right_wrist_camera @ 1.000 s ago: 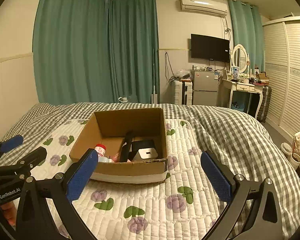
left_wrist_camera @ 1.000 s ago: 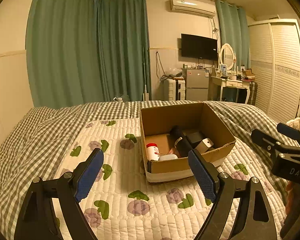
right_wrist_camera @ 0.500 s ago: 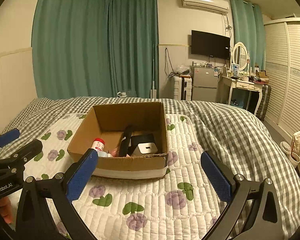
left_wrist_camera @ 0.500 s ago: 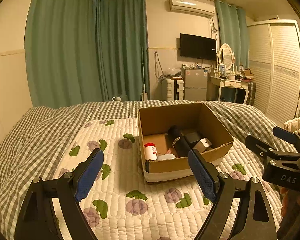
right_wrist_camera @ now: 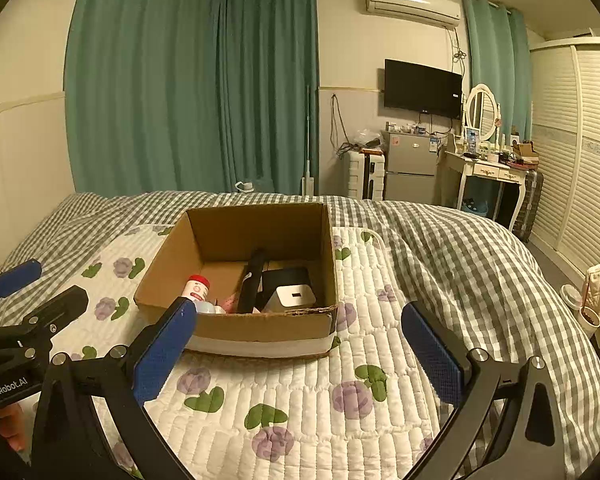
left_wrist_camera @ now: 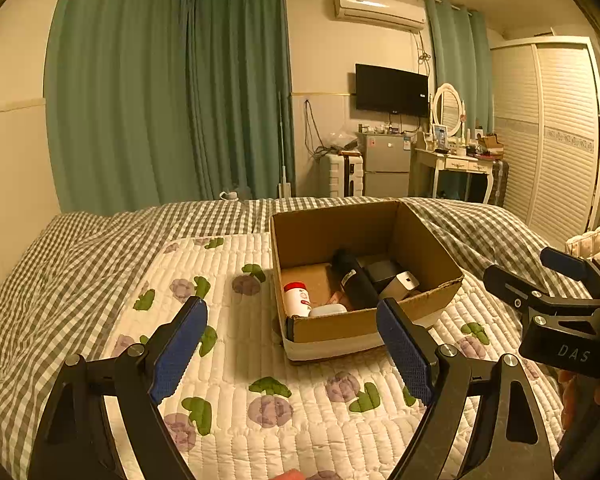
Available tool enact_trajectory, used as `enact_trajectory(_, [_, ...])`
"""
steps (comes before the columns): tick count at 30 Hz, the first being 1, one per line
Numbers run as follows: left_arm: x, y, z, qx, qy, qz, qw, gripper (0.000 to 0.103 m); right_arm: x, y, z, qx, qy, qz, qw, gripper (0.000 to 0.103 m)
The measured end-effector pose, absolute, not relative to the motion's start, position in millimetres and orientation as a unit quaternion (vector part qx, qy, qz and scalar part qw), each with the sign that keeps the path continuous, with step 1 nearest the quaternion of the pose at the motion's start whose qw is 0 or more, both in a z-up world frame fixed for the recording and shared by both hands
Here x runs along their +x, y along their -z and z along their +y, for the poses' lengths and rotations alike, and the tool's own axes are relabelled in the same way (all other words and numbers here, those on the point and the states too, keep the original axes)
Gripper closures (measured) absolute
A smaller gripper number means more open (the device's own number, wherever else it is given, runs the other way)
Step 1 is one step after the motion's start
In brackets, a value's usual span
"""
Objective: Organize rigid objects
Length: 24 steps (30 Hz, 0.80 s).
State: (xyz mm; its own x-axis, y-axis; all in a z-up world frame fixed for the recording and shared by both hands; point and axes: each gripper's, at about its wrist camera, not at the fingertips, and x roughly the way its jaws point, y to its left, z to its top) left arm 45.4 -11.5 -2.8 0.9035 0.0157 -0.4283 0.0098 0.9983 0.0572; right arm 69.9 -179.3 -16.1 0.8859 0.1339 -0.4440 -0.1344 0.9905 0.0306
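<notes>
Brown cardboard box (left_wrist_camera: 364, 280) sits on the quilted bed (left_wrist_camera: 240, 364), seen from the left wrist already holding a red-capped white bottle (left_wrist_camera: 297, 299), a black cylinder (left_wrist_camera: 352, 280) and a silver block (left_wrist_camera: 400, 284); the left gripper (left_wrist_camera: 296, 352) hangs spread and empty short of it. From the right wrist, the right gripper (right_wrist_camera: 300, 352) is likewise spread with nothing in it, and no loose items show on the quilt, so the packing looks nearly or fully done.

Bed (right_wrist_camera: 452, 248) carries floral quilted pad (right_wrist_camera: 300, 392); cardboard box (right_wrist_camera: 260, 326) on pad
</notes>
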Motion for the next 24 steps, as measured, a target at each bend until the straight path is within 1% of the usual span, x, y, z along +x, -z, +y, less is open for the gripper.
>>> enact_trajectory(24, [47.8, 2.5, -8.2, 0.029, -0.004, 0.22, 0.975, 0.014, 72.0, 17.6, -178.5, -0.004, -0.067, 0.231, 0.971, 0.0])
